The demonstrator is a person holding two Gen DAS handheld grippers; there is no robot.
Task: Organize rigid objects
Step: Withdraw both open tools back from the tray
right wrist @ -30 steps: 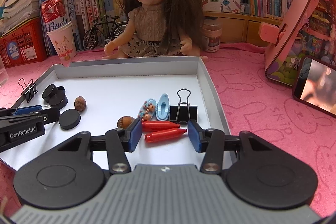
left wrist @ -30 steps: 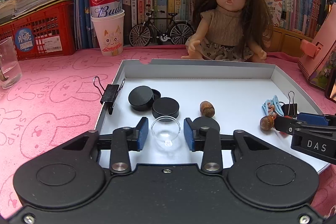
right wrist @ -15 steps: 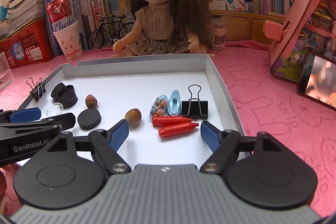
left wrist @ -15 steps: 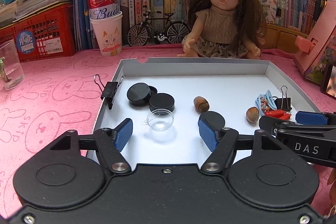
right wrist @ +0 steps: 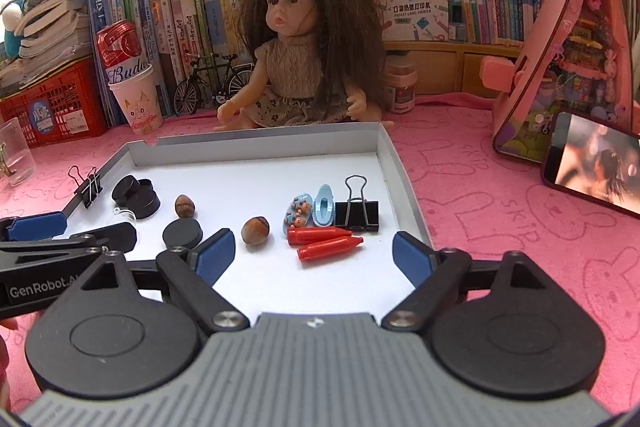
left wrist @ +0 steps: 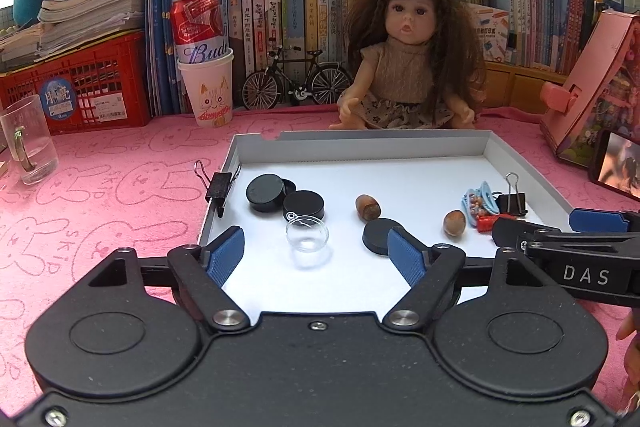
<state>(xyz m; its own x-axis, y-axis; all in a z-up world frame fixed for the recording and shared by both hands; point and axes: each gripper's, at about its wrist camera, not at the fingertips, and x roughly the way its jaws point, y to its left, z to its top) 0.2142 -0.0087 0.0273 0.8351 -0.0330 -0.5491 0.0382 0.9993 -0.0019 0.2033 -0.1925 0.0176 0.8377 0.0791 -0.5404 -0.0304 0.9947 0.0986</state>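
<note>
White tray (left wrist: 512,163) holds: clear dish (left wrist: 307,235) upright, three black round caps (left wrist: 264,192), two hazelnuts (right wrist: 255,230), two red crayons (right wrist: 330,247) lying side by side, blue clips (right wrist: 326,206), black binder clip (right wrist: 357,213).

doll (left wrist: 406,67), beer can (left wrist: 198,27), toy bicycle (left wrist: 298,83)

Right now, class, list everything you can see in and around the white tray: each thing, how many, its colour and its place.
White cardboard tray: one, on the pink cloth.
Black round caps: four, left half of the tray.
Clear glass dish: one, front left.
Brown hazelnuts: two, middle.
Red crayon-shaped pieces: two, front right.
Light blue hair clips: two, right.
Black binder clips: two, one in the right of the tray, one on its left rim.
Long-haired doll: one, behind the tray.
Red beer can in a white paper cup: one, back left.
Left gripper: open, empty.
Right gripper: open, empty.
</note>
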